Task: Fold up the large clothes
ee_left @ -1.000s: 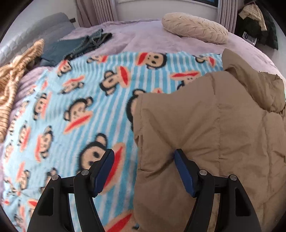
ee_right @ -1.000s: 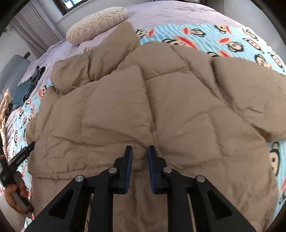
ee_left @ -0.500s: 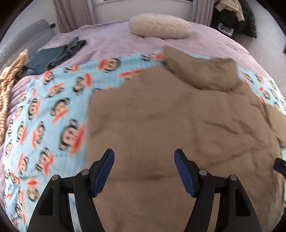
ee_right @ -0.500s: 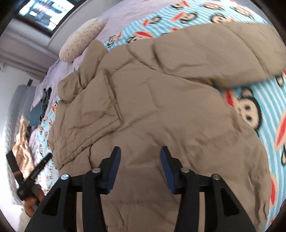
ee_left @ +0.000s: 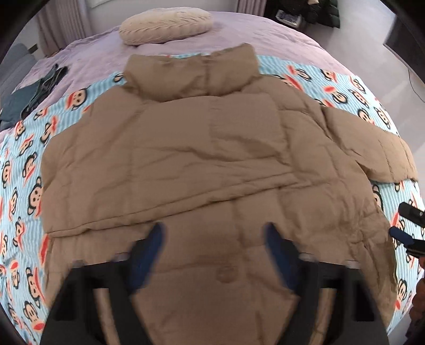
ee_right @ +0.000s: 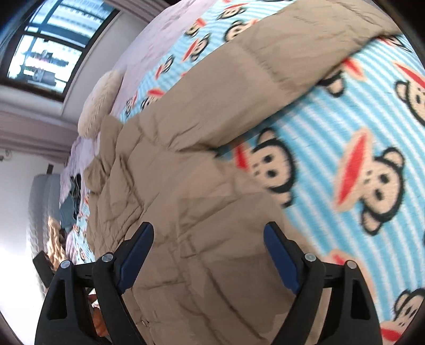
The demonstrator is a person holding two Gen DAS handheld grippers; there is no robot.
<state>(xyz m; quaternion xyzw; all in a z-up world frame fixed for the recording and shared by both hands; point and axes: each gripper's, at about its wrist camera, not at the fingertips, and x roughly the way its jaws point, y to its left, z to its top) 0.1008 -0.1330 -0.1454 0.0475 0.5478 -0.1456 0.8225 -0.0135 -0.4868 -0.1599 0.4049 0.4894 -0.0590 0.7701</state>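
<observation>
A tan puffer jacket [ee_left: 207,164] lies flat on a blue monkey-print blanket [ee_left: 24,169], collar towards the pillow. Its left side is folded in; its right sleeve [ee_left: 372,148] stretches out to the right. My left gripper [ee_left: 213,238] is open and empty over the jacket's hem, blurred by motion. My right gripper [ee_right: 208,238] is open and empty, low over the jacket's right hem corner [ee_right: 202,238], with the sleeve [ee_right: 265,61] and blanket [ee_right: 372,148] ahead. The right gripper's tips show at the right edge of the left wrist view [ee_left: 406,228].
A cream pillow [ee_left: 164,25] lies on the purple bedspread [ee_left: 93,58] beyond the collar. Dark clothes [ee_left: 34,93] lie at the far left of the bed. The floor and dark items [ee_left: 318,16] are at the back right. A window [ee_right: 45,45] shows in the right wrist view.
My left gripper has swung right, from the jacket's left edge to over its middle hem. My right gripper has opened wide and moved right and lower, towards the right hem corner.
</observation>
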